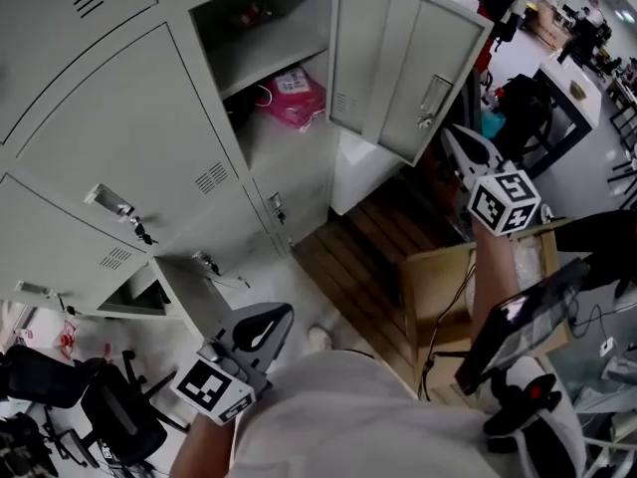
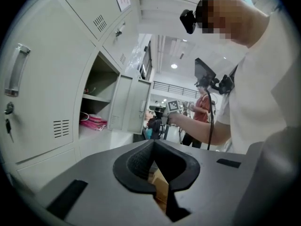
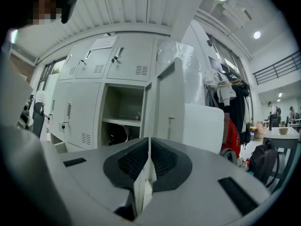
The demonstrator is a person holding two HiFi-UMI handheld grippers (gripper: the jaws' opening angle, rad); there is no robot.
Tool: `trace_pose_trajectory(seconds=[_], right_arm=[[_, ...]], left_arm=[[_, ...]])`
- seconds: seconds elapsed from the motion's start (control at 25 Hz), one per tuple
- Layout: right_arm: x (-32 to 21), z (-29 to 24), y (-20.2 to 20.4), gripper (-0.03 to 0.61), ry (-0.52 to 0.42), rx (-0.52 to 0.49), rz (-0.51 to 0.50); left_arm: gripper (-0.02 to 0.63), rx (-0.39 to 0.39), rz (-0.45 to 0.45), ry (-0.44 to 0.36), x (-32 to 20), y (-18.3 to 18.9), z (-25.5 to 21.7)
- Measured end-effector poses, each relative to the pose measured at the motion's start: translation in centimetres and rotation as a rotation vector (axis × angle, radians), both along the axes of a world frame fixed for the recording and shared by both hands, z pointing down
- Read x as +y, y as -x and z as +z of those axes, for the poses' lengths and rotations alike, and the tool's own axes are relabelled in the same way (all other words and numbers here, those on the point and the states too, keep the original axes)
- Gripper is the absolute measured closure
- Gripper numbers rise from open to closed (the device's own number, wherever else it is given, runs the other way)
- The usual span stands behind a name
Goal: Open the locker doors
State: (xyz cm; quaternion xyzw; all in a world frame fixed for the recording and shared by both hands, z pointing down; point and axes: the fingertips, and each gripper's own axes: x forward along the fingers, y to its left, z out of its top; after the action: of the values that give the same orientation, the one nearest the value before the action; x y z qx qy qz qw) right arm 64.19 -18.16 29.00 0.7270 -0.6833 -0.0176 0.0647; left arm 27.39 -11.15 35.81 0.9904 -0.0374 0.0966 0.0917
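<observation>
- Cluttered workroom with desks at the far right; a grey locker bank (image 1: 149,137) fills the left of the head view.
- 1 upper door (image 1: 398,68) stands swung fully out, exposing a shelf with a pink bundle (image 1: 294,96). The neighbouring door with a handle (image 1: 109,199) is shut, so the task looks part done.
- Right gripper (image 1: 460,139): jaws clenched together with nothing between them. It is raised just beside the open door's free edge, apart from it.
- Left gripper (image 1: 279,317): jaws together, nothing held. It hangs low beside the body near the lower doors, probably staged for the next handle.
</observation>
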Motion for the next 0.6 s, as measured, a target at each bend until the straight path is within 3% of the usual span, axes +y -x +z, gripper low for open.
trace_pose_trajectory(seconds=[0.16, 0.6], right_arm=[[-0.3, 1.2, 8.5, 0.554, 0.0, -0.051, -0.056], [-4.2, 2.7, 37.4, 0.554, 0.083, -0.072, -0.462]], left_arm=[[0.603, 0.009, -0.03, 0.005, -0.2, 4.4, -0.2], [0.603, 0.049, -0.203, -0.003, -0.6, 18.4, -1.6]])
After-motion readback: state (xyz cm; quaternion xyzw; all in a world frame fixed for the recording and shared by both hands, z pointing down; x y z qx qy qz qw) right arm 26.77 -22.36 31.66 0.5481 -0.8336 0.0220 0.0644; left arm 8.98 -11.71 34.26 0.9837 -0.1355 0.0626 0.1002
